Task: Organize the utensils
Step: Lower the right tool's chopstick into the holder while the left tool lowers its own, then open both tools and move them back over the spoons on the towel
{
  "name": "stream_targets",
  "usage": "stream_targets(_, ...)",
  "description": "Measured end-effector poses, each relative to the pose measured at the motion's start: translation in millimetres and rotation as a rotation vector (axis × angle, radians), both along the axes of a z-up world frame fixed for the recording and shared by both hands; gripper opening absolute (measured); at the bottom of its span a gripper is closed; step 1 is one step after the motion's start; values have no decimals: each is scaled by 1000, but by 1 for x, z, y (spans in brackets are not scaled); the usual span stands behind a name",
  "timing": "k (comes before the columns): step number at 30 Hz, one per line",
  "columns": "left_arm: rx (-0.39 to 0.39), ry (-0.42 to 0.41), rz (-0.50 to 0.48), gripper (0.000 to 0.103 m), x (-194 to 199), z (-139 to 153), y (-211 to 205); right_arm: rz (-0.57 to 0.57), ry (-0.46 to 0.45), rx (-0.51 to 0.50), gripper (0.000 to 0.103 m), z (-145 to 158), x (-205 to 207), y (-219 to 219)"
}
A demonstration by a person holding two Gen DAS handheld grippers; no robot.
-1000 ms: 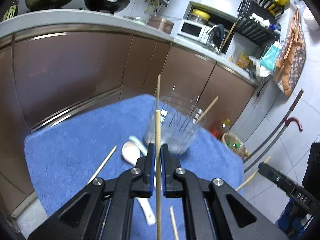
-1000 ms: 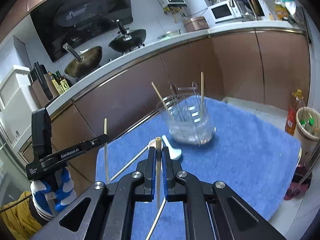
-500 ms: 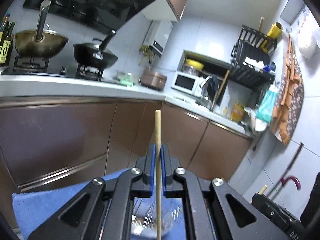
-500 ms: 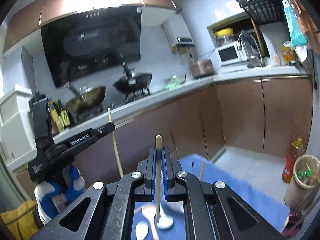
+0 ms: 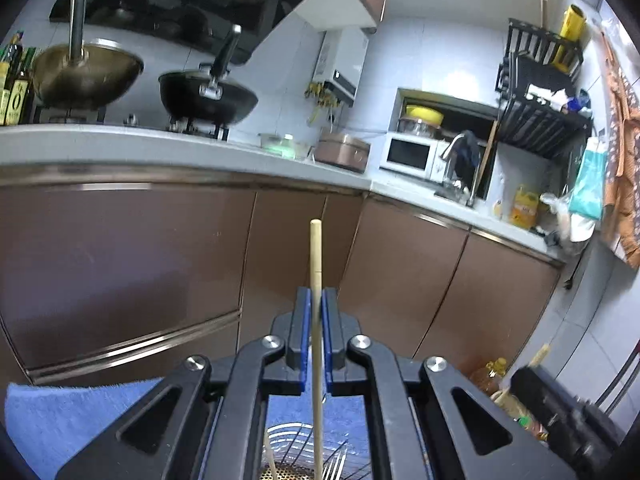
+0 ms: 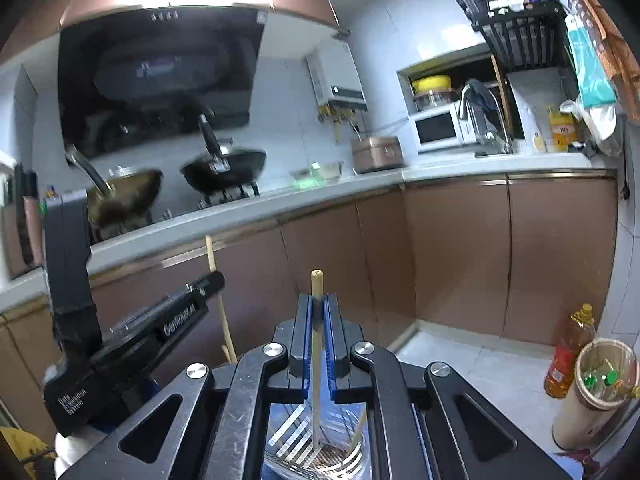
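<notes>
The left gripper (image 5: 315,312) is clamped on a wooden chopstick (image 5: 315,264) that stands upright between its blue pads, its lower end reaching down toward the clear utensil holder (image 5: 304,452) below the jaws. The right gripper (image 6: 318,316) likewise pinches a second chopstick (image 6: 317,344) upright, its tip hanging inside the same holder (image 6: 320,448) directly beneath, on the blue cloth (image 5: 60,412).

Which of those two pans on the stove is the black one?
The black pan is the right-hand one in both wrist views, its black handle slanting up. The left one is dull bronze, with a long metal handle.
</notes>
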State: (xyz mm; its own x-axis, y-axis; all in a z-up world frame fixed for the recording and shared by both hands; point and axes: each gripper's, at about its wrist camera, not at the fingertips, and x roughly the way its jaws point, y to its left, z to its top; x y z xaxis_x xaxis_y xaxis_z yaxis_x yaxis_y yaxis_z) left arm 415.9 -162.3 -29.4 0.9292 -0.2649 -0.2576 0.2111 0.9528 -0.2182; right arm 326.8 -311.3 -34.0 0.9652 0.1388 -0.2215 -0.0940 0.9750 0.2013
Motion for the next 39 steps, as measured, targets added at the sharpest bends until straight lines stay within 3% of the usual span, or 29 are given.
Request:
stream_targets(3, -2, 30, -19, 8, 5, -22, 3, -1, 58, -24, 8, -22, 4, 4)
stream_targets(4, -2, 36, -19, 12, 5, -26, 5, 3, 74, -25, 14, -27, 4, 4)
stream_targets(5, -10, 40, -22, 19, 4, -28, 9, 4, 88, -23, 17, -30, 2, 3)
stream_targets(7, -22, 43, -38, 26, 1, -27, 16, 7, 94, -22, 26, -30, -4, 0)
stream_targets(9, -8, 37, -46, 29, -7, -22, 21, 6, 92, -24, 28, -26, -11, -3)
stream_targets(17, 78, 25, -78, 31, -55, 8, 48, 6, 95, 10, 28, -7, -61, -9)
stream_targets(23, 113, 153, -150, 31, -96, 15, 83, 30, 108, 64, 28, -1, -104, -9)
stream_targets(33, 155, 197, -160, 42, -175, -2, 134, 47, 132, 107, 28, -4, -169, -1)
stream_targets(35, 153, 219, -157, 49, -183, -7, 143, 52, 139, 116, 28, -4, -178, 1)
stream_targets(39, 123, 271, -143, 50, -195, -19, 161, 53, 141, 117, 28, -3, -194, 6)
